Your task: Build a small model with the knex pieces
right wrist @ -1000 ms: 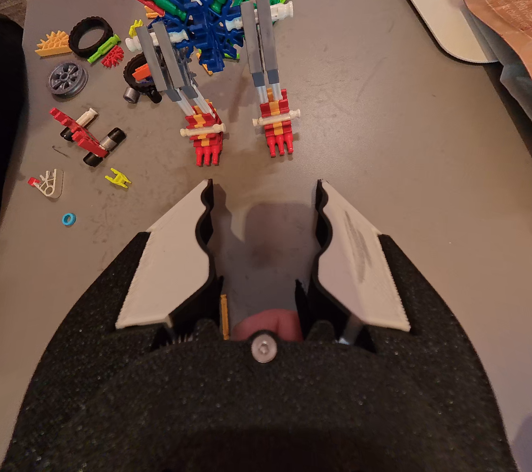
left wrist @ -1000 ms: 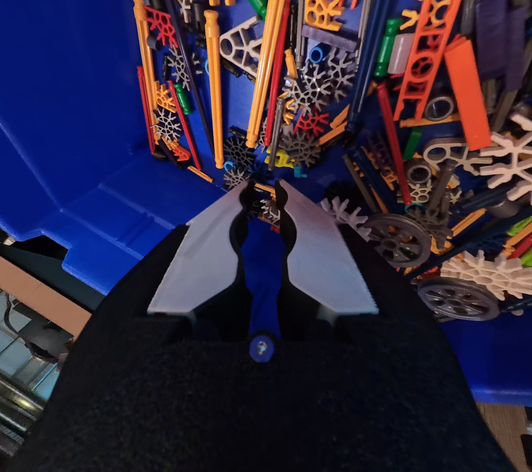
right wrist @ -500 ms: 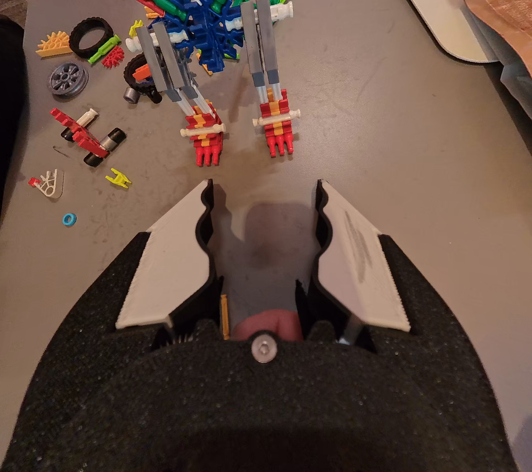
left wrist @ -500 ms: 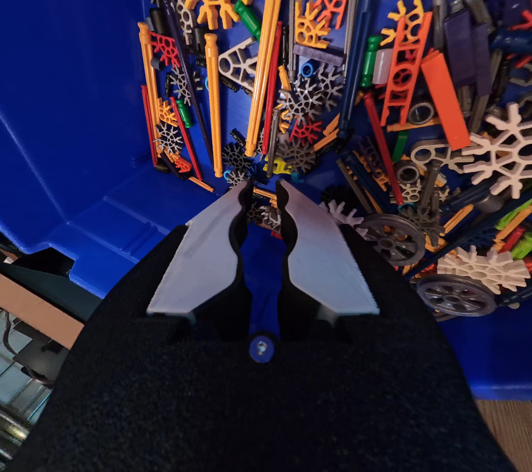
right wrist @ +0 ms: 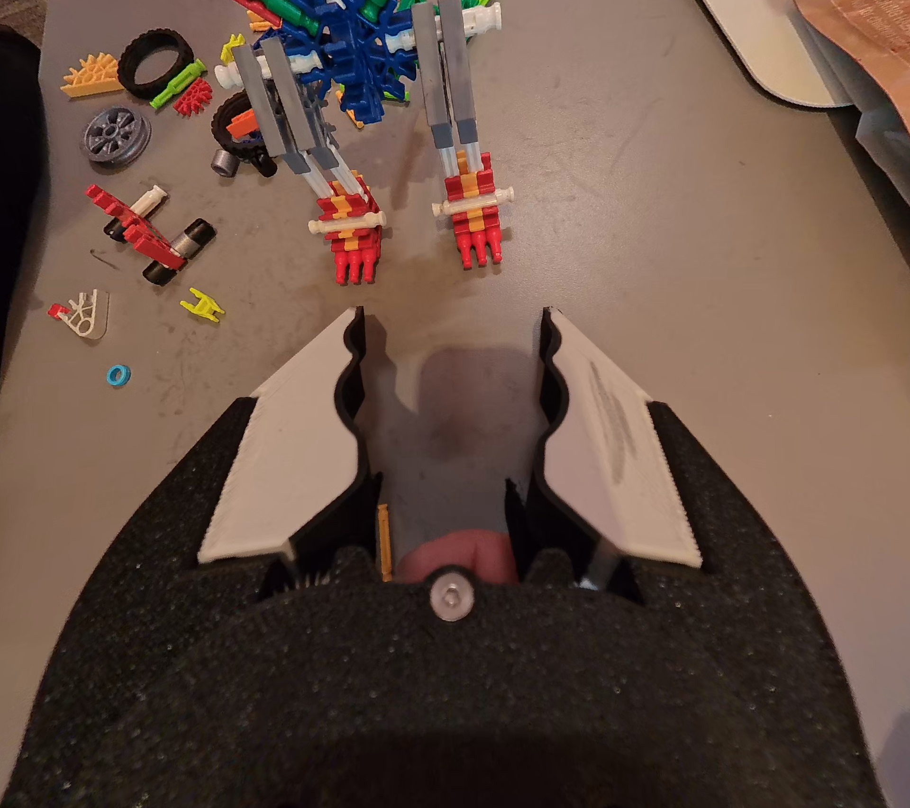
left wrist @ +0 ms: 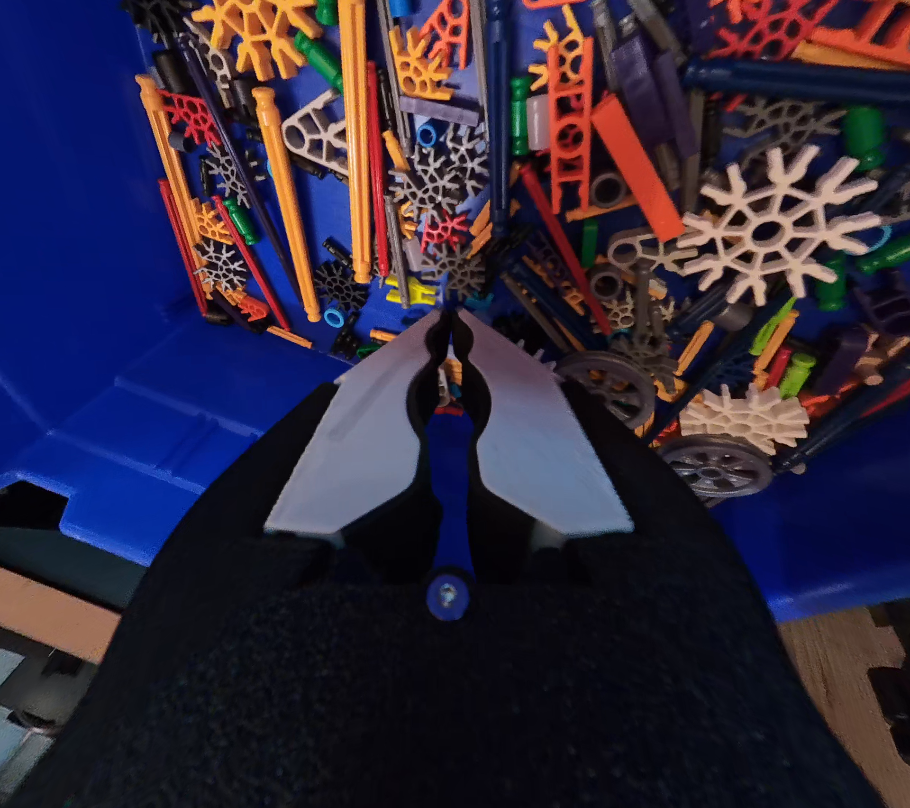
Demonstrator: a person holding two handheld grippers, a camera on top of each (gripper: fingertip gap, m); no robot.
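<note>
Over the blue bin (left wrist: 98, 242), our left gripper (left wrist: 449, 316) has its tips pressed together with nothing clearly between them, just beside a grey snowflake connector (left wrist: 455, 274) and a yellow clip (left wrist: 413, 291) in the heap of rods and connectors near the bin's left wall. Above the grey table (right wrist: 640, 242), our right gripper (right wrist: 453, 316) stands wide apart and empty, near the two red feet (right wrist: 354, 237) of a toy figure; a blue ring (right wrist: 118, 375) lies by the table's left edge.

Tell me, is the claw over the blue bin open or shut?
Shut. The left gripper has its fingertips touching above the bin; nothing shows between them.
</note>
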